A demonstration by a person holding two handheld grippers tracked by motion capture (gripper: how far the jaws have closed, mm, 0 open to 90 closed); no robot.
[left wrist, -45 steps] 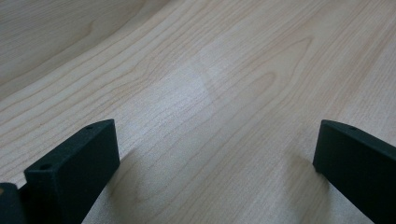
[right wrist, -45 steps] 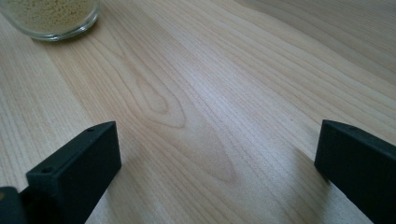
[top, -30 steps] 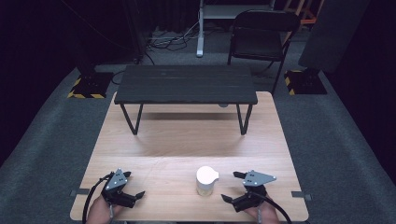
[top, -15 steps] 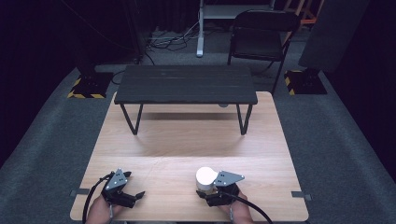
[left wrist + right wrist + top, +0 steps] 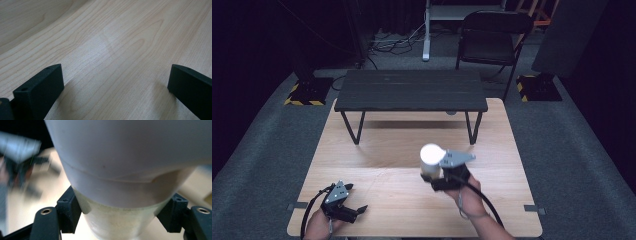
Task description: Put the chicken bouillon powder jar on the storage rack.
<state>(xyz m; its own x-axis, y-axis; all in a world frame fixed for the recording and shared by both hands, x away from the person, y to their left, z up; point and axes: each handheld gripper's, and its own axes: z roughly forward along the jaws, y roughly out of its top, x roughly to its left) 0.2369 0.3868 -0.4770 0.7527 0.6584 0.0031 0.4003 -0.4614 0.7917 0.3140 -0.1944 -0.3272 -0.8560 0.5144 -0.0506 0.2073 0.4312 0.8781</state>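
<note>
Above the wooden table (image 5: 377, 180), near its middle, we see a white container held in the right gripper.

Behind it stands a low black bench (image 5: 410, 90) at the table's far edge. The white container (image 5: 431, 160) sits upright between our right gripper's (image 5: 438, 181) jaws, which clamp its lower body on both sides. Our left gripper (image 5: 343, 206) rests at the near left corner, jaws spread wide over bare wood.

Black bench (image 5: 411, 90) across far tabletop (image 5: 382, 195)
</note>
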